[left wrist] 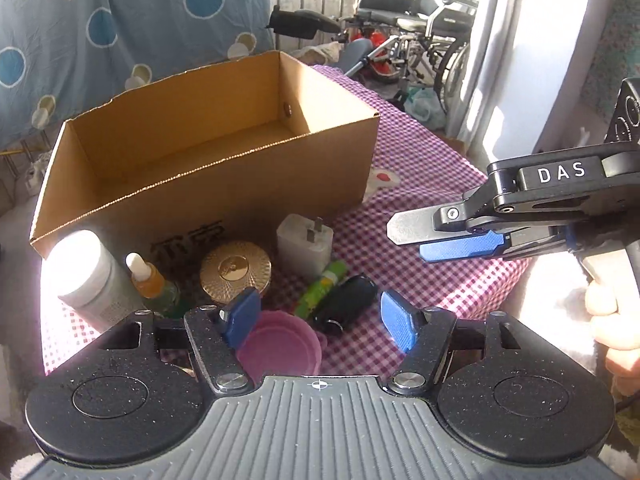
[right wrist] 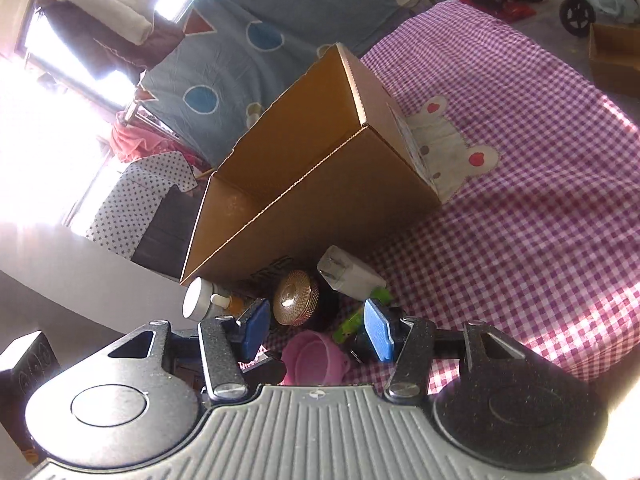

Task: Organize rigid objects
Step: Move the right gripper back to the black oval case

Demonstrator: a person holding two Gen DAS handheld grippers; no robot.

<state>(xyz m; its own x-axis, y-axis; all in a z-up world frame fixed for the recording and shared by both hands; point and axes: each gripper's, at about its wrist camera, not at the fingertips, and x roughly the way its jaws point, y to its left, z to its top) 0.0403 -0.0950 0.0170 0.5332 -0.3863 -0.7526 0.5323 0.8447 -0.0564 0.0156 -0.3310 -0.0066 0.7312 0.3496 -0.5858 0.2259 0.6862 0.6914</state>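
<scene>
An open brown cardboard box [left wrist: 208,152] stands empty on a table draped in a purple-and-white checked cloth [left wrist: 420,280], with a cluster of small household items lined up against its near wall. From left in the left wrist view: a white plastic jar with a white lid [left wrist: 86,272], a small dropper bottle of orange liquid with a white tip [left wrist: 146,276], a round gold jar with a ribbed lid [left wrist: 236,270], a white plug-in charger with metal prongs [left wrist: 306,246], a green tube lying flat [left wrist: 322,288] and a glossy black oval object [left wrist: 344,304] just beside it. Nearest the camera lies a pink plastic lid [left wrist: 280,346].

The left tool [left wrist: 320,320], its blue-padded fingers spread apart, hangs over the pink lid and the black object and grips nothing. The right tool [left wrist: 436,236] enters from the right side of that view, above the cloth and clear of the items; seen from its own camera, the right tool [right wrist: 316,328] has its blue pads [right wrist: 378,330] apart, also empty, and looks down on the same cluster, with the pink lid [right wrist: 312,360] between them. A bear-shaped patch [right wrist: 452,148] on the cloth shows beside the box's far end, and a blue sheet with circles [left wrist: 120,32] hangs behind
</scene>
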